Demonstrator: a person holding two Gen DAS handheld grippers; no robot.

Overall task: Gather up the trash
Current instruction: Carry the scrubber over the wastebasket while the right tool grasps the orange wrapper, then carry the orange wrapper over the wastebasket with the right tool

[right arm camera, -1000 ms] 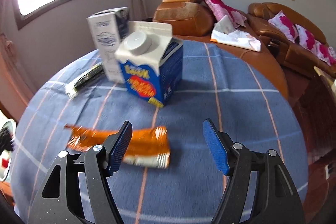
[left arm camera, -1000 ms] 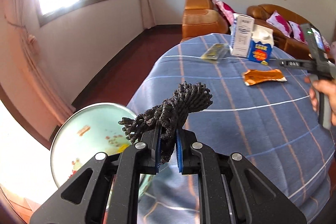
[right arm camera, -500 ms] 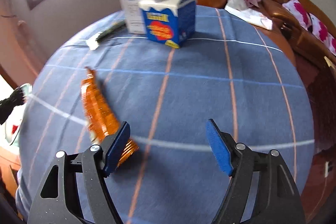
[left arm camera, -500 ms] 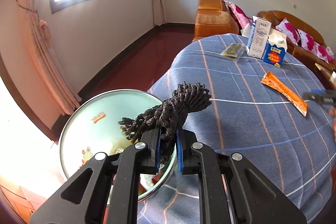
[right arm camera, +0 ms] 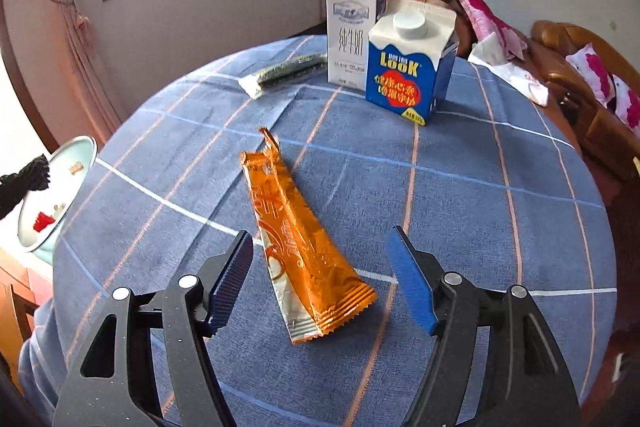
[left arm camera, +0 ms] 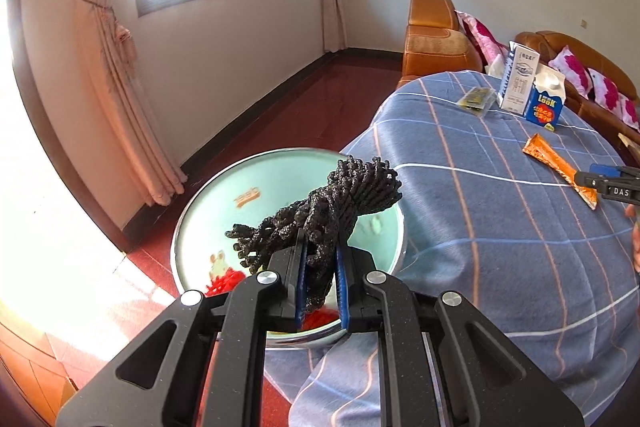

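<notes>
The left gripper (left arm camera: 320,291) is clamped on a black knotted net bundle (left arm camera: 332,203), its blue pads pinching the lower end while the rest of the bundle fans up and forward beyond the fingertips. Directly under and behind the bundle sits a round pale-green basin (left arm camera: 224,203) with a metal rim, on the red floor just beside the edge of the table; something red lies in its bottom. The right gripper (right arm camera: 320,287) stands wide, its two blue pads apart with an orange snack wrapper (right arm camera: 296,243) lying flat on the cloth between them; the wrapper's crimped lower end reaches the gap between the fingertips and its torn upper end points away across the table, neither pad touching it. The table is covered by a blue checked tablecloth (right arm camera: 460,207). Farther out stand a blue Look carton (right arm camera: 408,67) with a white cap and, just behind it on the left, a tall white milk box (right arm camera: 350,27), both upright. To their left a flat dark sachet (right arm camera: 284,71) lies on the cloth. Beyond the table are an orange leather sofa (right arm camera: 580,67) with pink-flowered cushions, and a window with curtains.
</notes>
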